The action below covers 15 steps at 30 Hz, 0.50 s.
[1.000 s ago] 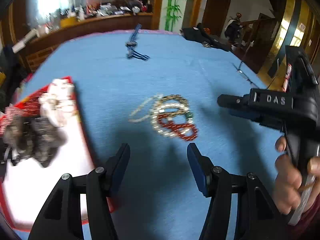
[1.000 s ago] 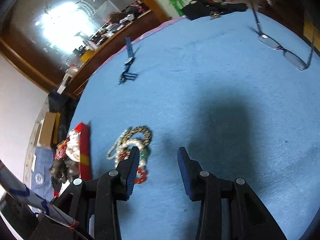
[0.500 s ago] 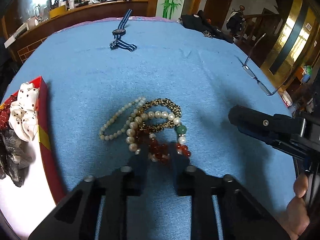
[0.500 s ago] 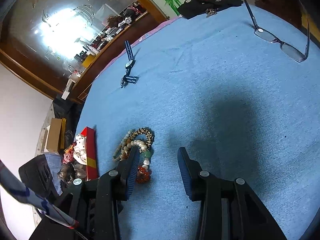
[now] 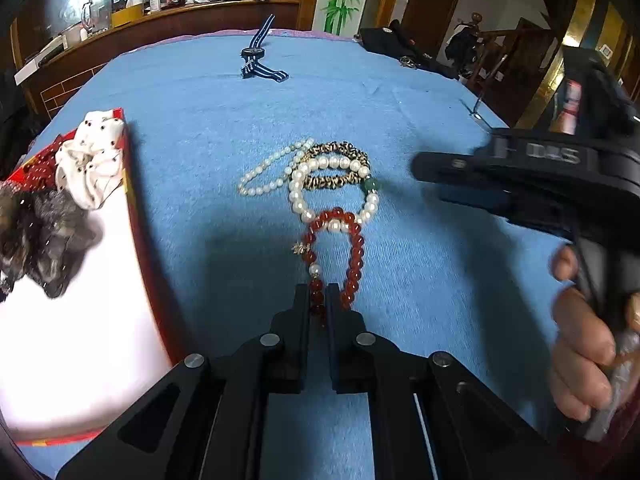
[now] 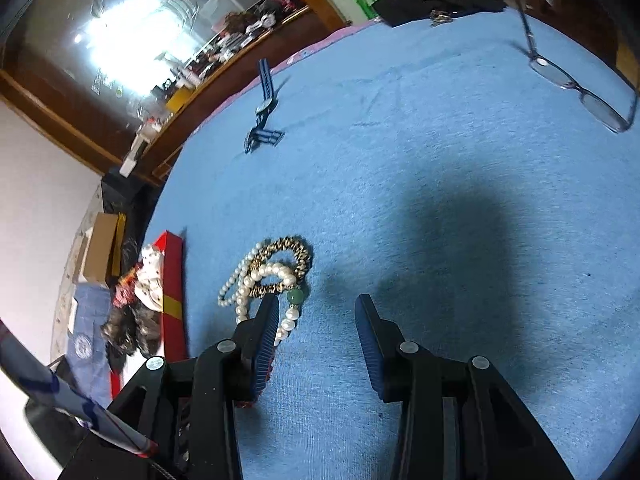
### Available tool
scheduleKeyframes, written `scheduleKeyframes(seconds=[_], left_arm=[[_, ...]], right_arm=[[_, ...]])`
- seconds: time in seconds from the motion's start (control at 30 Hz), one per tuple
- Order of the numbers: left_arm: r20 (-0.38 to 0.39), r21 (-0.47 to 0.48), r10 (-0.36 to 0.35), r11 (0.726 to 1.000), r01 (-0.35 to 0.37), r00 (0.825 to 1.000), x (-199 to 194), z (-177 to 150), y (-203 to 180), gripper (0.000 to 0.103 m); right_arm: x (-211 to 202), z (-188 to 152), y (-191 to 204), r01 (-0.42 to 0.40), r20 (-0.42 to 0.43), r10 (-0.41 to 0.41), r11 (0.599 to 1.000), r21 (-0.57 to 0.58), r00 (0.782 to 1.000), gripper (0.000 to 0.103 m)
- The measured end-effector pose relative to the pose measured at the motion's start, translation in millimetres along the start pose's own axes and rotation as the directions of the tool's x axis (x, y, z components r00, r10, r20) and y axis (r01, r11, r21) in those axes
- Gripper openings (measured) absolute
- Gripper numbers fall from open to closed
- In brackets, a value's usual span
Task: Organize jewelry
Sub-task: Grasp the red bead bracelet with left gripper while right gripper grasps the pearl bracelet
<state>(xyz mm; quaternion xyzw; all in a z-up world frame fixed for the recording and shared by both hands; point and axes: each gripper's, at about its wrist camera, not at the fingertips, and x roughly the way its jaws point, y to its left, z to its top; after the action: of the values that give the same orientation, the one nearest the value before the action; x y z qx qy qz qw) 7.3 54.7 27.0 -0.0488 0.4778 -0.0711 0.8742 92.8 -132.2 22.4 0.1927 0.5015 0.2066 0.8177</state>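
A red bead bracelet lies on the blue cloth, its near end pinched in my left gripper, which is shut on it. Behind it lie a big pearl bracelet with a green bead, a leopard-pattern band and a small pearl strand, tangled together. The pile also shows in the right wrist view. My right gripper is open and empty, hovering just right of the pile; it shows in the left wrist view at the right.
A red-rimmed white tray at the left holds a white dotted scrunchie and a dark furry one. A blue striped watch lies far back. Glasses lie at the right.
My left gripper moved in on the pile, closed on the red bracelet and drew it back, stretching it out of the tangle. The right gripper stayed open beside the pile.
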Motion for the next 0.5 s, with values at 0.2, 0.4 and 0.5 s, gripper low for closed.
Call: scheduleKeyframes(seconds=[0.2, 0.4, 0.5], left_arm=[[0.02, -0.008, 0.0, 1.0, 0.0, 1.0, -7, -4, 2, 0.007], [0.02, 0.0, 0.015, 1.0, -0.015, 1.0, -4, -5, 0, 0.007], [0.016, -0.004, 0.02, 1.0, -0.02, 1.0, -2, -4, 1, 0.007]], right_arm=[[22, -4, 26, 0.054, 0.006, -0.054, 0.992, -0.112, 0.999, 0.043], [41, -10, 43, 0.118, 0.007, -0.119, 0.967, -0.226, 0.993, 0.022], [41, -14, 47, 0.169, 0.028, -0.168, 0.949, -0.266, 0.985, 0.012]])
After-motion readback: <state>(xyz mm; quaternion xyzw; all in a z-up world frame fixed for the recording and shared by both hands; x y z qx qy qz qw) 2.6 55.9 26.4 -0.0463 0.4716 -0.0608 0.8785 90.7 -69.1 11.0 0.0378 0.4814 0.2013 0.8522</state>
